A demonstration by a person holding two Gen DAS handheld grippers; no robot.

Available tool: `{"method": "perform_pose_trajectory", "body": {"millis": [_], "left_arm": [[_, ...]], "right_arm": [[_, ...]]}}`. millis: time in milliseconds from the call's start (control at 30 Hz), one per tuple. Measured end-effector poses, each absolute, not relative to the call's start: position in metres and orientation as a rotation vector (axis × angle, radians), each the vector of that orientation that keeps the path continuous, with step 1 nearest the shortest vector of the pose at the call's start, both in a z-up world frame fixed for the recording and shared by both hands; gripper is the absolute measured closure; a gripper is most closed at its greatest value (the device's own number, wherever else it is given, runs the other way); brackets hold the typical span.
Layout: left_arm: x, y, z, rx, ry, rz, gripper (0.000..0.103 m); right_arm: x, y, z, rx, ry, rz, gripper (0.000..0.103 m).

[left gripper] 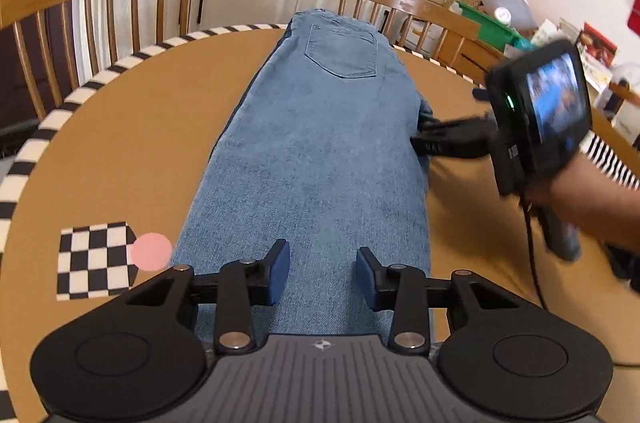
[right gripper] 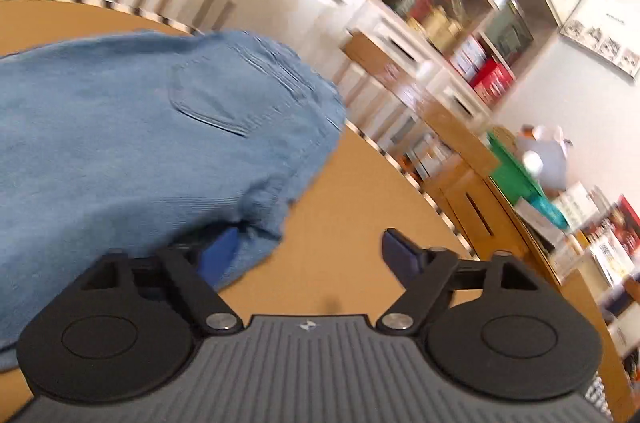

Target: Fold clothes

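In the middle of the round table lie the jeans, folded lengthwise once. Left gripper and right gripper both gape, pinching nothing. More folds remain.

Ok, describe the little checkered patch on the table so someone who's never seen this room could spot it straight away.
Start at the round tan table with the black-and-white striped rim. Folded blue jeans run down its middle; look to their left, near the near end. There lies the checkered patch, a flat black-and-white square whose right edge touches a pink dot, the only checkerboard on the tabletop.
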State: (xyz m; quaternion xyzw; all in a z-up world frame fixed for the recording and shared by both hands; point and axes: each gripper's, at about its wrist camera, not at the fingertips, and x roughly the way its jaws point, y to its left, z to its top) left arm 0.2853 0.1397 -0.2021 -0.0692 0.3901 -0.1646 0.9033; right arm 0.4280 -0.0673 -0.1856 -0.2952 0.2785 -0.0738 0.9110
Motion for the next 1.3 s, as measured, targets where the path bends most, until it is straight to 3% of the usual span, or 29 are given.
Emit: {"method": "perform_pose_trajectory", "body": {"millis": [33,100,367,400,433,467,567,633,767,933,967,1000,1133,1300], "left_arm": [[0.284,0.142,-0.202,-0.153,0.806,-0.346,0.060],[0.286,0.143,-0.200,-0.149,0.806,-0.349,0.060],[0.287,0.138,-0.195,-0.086,0.814,-0.345,0.060],[0.287,0.139,-0.195,-0.089,0.815,-0.347,0.060],[0.287,0.140,-0.195,-0.092,0.816,-0.349,0.060],[0.287,0.140,-0.195,-0.096,0.819,-0.351,0.060],[0.289,0.142,-0.195,-0.107,0.818,-0.353,0.060],[0.289,0.144,-0.195,-0.117,0.822,-0.351,0.060],[0.298,0.149,-0.196,-0.170,0.842,-0.343,0.060],[0.302,0.147,-0.196,-0.152,0.848,-0.350,0.060],[0.302,0.147,-0.196,-0.150,0.848,-0.349,0.060],[0.301,0.148,-0.196,-0.149,0.848,-0.348,0.060],[0.302,0.148,-0.196,-0.145,0.850,-0.349,0.060],[0.301,0.151,-0.196,-0.142,0.848,-0.352,0.060]], "right_arm": [[0.428,-0.061,-0.189,-0.655,0.557,-0.115,0.041],[0.433,-0.051,-0.195,-0.713,0.558,-0.040,0.075],[0.443,-0.095,-0.180,-0.612,0.634,0.003,0.087],[0.443,-0.104,-0.174,-0.580,0.646,0.008,0.096],[0.444,-0.117,-0.167,-0.502,0.676,-0.015,0.096],[0.444,-0.131,-0.159,-0.423,0.704,-0.041,0.103],[0.456,-0.195,-0.146,-0.175,0.747,-0.222,0.103],[0.449,-0.200,-0.134,-0.182,0.704,-0.149,0.099],[0.428,-0.149,-0.136,-0.403,0.659,0.087,0.073],[0.455,-0.133,-0.154,-0.335,0.740,0.134,0.079],[0.462,-0.134,-0.156,-0.304,0.759,0.127,0.089],[0.463,-0.138,-0.154,-0.264,0.771,0.127,0.090],[0.463,-0.162,-0.149,-0.109,0.829,0.121,0.092],[0.459,-0.154,-0.149,-0.148,0.843,0.116,0.091]]}}
